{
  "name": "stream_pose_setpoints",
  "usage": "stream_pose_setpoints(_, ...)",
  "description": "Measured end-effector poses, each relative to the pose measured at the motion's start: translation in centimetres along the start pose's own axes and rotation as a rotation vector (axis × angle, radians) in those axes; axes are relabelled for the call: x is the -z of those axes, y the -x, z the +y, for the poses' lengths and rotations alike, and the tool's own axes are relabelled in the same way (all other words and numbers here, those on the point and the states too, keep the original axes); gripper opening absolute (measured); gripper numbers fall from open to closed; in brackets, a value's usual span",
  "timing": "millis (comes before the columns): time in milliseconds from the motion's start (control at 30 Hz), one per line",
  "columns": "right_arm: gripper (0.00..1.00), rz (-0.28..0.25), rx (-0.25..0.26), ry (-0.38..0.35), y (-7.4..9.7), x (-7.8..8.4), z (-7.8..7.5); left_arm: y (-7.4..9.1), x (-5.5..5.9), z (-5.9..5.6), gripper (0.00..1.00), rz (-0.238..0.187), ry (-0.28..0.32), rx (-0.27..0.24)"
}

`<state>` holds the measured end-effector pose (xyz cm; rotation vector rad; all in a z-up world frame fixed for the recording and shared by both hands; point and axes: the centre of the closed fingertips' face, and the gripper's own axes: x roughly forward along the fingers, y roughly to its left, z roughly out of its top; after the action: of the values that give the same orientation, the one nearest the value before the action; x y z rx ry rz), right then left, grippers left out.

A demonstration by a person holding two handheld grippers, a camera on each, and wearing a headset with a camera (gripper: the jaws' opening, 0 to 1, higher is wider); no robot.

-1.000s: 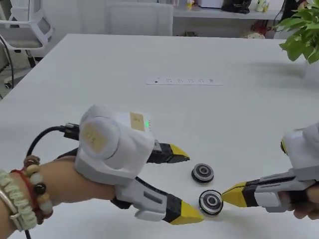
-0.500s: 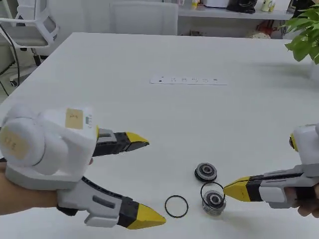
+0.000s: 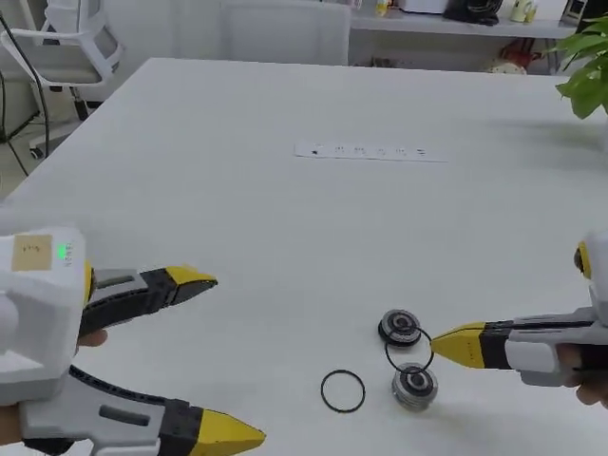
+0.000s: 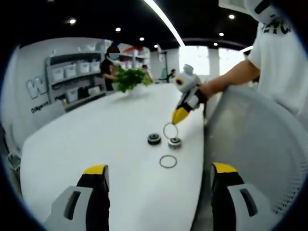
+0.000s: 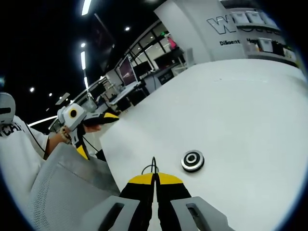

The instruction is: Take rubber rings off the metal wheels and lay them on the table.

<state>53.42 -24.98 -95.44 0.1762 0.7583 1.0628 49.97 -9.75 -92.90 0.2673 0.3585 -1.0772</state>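
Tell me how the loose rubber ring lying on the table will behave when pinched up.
Probably light: the loose ring is a thin loop. Lying flat, it likely won't roll but may be hard to get under. The held ring hangs round from the right gripper, so probably springy, not limp.

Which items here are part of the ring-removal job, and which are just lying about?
Job: near metal wheel, far metal wheel, rubber ring lying on the table, second rubber ring pinched in the right hand-held gripper.
Lying about: power strip, plant, office chair.
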Motion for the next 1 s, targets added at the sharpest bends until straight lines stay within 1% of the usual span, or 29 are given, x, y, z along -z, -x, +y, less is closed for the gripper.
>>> stream_pose_setpoints(100,0.0,0.002,-0.006,0.005,-0.2,-0.1,0.3,0.4,0.6,0.3,0.89,-0.002,0.028,-0.037)
stream_pose_setpoints(200,0.0,0.006,-0.009,0.011,-0.4,-0.1,0.5,0.7,1.0,0.4,0.88,0.0,0.052,-0.054)
stream_pose_setpoints(300,0.0,0.013,-0.015,0.019,-0.6,0.0,0.8,1.1,1.3,0.4,0.89,-0.01,0.07,-0.072)
stream_pose_setpoints(367,0.0,0.017,-0.018,0.025,-0.7,0.0,0.9,1.1,1.4,0.3,0.89,-0.013,0.082,-0.073)
stream_pose_setpoints(433,0.0,0.025,-0.024,0.03,-0.9,0.1,1.2,1.1,1.8,-0.2,0.89,-0.005,0.084,-0.066)
stream_pose_setpoints(500,0.0,0.034,-0.031,0.043,-1.1,0.1,1.5,1.1,2.0,-0.4,0.89,0.0,0.085,-0.066)
stream_pose_setpoints(600,0.0,0.043,-0.038,0.056,-1.4,0.1,1.8,1.0,2.2,-0.5,0.89,-0.006,0.101,-0.067)
stream_pose_setpoints(800,0.0,0.077,-0.051,0.087,-1.9,0.3,2.4,1.2,2.3,-0.3,0.89,-0.011,0.109,-0.074)
stream_pose_setpoints(1000,0.0,0.098,-0.063,0.11,-2.2,0.2,2.8,1.2,2.3,-0.2,0.89,-0.02,0.119,-0.083)
